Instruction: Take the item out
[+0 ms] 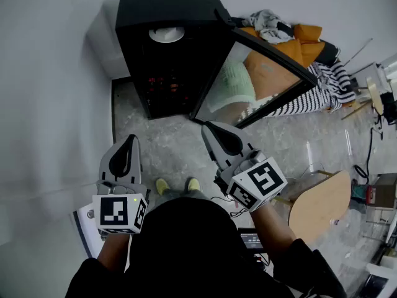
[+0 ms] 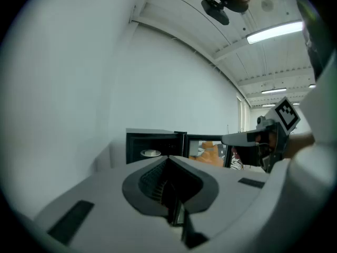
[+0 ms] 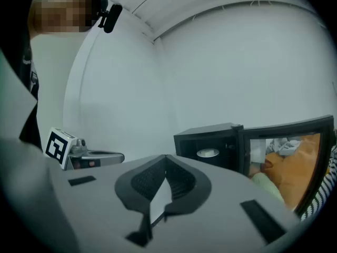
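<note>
**A:** Where do we stand?

**B:** We're facing the black cabinet (image 1: 155, 5), its glass door (image 1: 248, 82) swung open to our right. The white dish (image 1: 166, 34) sits inside on the upper shelf, well apart from both tools.

**A:** And the tools?

**B:** The left gripper (image 1: 130, 140) has its jaws pressed together with nothing between them. The right gripper (image 1: 209, 129) is the same: pads meeting, empty. Both point roughly level toward the opening.

**A:** So what could go wrong for us?

**B:** If we reach in with the jaws closed like this, we'd likely shove the dish toward the back instead of taking it. The rim looks shallow and smooth to us, so a pinch too near the edge could slip and tip the dish off the shelf as we pull. The right gripper also looks close to the door's lower edge in the head view — a careless swing could knock the door partway across our path.
</note>
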Motion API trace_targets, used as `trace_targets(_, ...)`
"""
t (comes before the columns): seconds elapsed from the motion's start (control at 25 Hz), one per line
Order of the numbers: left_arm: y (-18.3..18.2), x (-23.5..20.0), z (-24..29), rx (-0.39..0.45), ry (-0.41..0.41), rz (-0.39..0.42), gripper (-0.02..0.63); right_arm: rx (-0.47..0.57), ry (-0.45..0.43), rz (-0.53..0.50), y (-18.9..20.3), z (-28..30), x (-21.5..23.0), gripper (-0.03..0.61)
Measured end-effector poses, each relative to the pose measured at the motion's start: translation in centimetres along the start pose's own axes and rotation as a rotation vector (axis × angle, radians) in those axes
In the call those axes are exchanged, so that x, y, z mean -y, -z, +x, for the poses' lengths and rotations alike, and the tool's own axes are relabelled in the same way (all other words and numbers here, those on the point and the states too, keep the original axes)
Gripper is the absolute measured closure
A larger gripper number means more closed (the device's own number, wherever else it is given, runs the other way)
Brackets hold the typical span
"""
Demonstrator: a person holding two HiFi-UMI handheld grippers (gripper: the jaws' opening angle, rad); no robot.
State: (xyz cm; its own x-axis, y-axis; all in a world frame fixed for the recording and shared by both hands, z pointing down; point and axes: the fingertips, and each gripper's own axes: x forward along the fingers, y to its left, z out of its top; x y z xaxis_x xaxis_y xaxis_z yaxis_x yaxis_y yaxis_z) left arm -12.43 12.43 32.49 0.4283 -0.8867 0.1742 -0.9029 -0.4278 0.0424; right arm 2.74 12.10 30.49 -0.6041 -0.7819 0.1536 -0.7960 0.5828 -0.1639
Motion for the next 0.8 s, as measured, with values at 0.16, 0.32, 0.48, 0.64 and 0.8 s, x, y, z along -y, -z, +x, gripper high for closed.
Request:
trace_targets(0.16,0.0,-0.5,-0.5,0.009,0.007,-0.013,0.606,0.000,0.007,-0.021,0.0,0.1,-0.6,0.572)
trace_targets(0.32,-0.2,-1.2,-1.0,0.021,0.010,-0.012,0.606,-0.004,0.018,-0.031,0.3,0.5,-1.0,0.572)
trace_targets(0.48,0.0,-1.3,-1.3,0.019,0.015,-0.008,0.606,0.013,0.023,-0.016,0.2,0.3,-1.2,0.572)
trace_targets(0.64,0.1,-1.2,-1.6,0.019,0.024,-0.007,0.606,0.012,0.016,-0.026,0.3,0.1,-1.7,0.572)
trace_targets(0.8,-0.3,-1.1,-1.9,0.022,0.032,-0.030,0.606,0.003,0.019,-0.028,0.4,0.1,-1.8,0.572)
